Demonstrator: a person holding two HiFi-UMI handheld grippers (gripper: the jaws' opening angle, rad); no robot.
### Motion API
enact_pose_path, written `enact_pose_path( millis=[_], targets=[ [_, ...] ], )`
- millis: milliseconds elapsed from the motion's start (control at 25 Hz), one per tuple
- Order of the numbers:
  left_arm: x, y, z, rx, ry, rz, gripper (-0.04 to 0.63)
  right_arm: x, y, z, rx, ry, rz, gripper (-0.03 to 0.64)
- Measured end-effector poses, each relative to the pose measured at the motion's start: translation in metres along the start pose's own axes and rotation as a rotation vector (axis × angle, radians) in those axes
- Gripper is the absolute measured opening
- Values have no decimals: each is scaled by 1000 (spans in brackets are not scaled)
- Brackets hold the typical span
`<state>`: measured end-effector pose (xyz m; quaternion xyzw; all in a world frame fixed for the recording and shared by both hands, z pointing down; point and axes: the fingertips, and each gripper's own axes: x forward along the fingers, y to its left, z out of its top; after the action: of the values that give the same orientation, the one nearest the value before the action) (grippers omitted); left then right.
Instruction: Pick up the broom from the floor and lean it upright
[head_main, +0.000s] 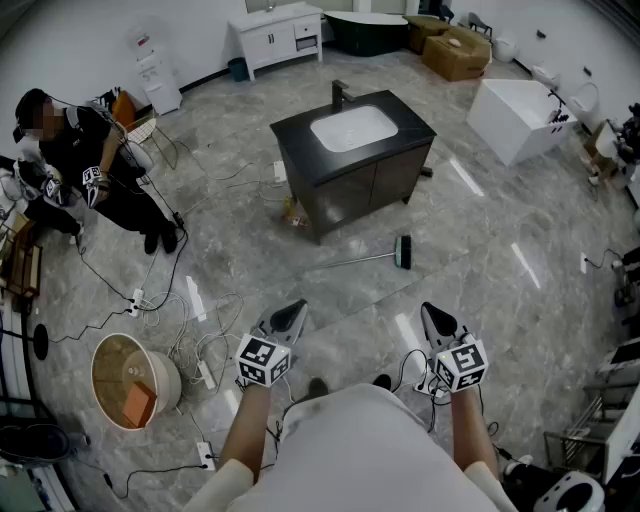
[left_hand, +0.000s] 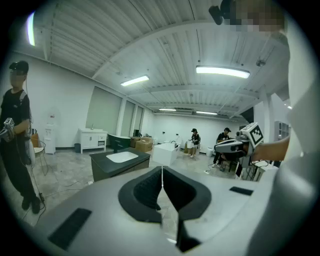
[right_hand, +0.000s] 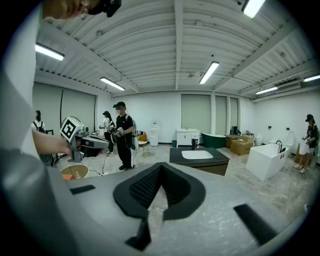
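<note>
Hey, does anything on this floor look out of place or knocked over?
Yes: the broom lies flat on the floor near the dark sink cabinet instead of standing upright. Loose cables also sprawl across the floor at the left.

Both arms are out in front of the body, bare forearms reaching forward side by side. The left forearm (head_main: 243, 435) runs up to the left gripper (head_main: 296, 308), marker cube (head_main: 262, 360) on top, nose tipped slightly down and angled a touch inward. In the left gripper view its two jaws meet tip to tip, nothing between them. The right forearm (head_main: 470, 432) carries the right gripper (head_main: 429, 309) at much the same height, well apart from the left, nose also slightly down and turned inward. Its jaws are pressed together too, and empty.
</note>
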<state>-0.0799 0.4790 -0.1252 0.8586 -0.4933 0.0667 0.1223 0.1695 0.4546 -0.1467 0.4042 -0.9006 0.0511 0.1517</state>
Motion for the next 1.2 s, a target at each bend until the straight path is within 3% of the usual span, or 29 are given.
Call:
enact_pose_path(
  millis=[520, 1200],
  targets=[
    [-24, 18, -6, -4, -10, -14, 11, 6, 24, 8, 31, -20, -31, 0],
    [-64, 42, -36, -20, 47, -106, 11, 4, 91, -29, 109, 58, -102, 0]
  ],
)
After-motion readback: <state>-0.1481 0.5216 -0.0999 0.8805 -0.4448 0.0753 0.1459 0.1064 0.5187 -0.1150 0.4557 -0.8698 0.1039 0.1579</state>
